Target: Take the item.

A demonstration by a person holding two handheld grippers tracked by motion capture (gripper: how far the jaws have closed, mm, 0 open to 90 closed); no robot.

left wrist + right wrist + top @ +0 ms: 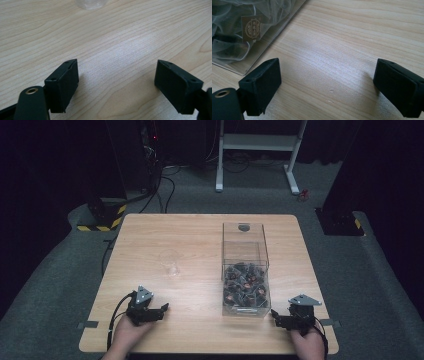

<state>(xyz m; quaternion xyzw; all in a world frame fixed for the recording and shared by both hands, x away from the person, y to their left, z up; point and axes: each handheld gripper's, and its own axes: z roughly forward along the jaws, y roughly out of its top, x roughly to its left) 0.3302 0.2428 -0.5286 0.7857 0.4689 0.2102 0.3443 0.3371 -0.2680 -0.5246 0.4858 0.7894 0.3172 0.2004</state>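
Two grippers rest at the worktop's (150,235) near edge, left gripper (162,308) and right gripper (274,316) both with fingers spread and empty, likely a ready pose. Between them stands a clear box (244,270) of dark sachets; a cup (172,263) sits mid-worktop.

A dim lab: hazard-striped stand base (102,217), trailing cables (167,187), white frame (257,142).

The high view hangs above my side, facing forward and down over the whole table (200,227); my left gripper view sits low and close to the wood, aimed toward 12 o'clock at a clear cup (90,3); my right gripper view, equally near, catches the clear box (274,32) at 10 o'clock; both share ground with the high view.
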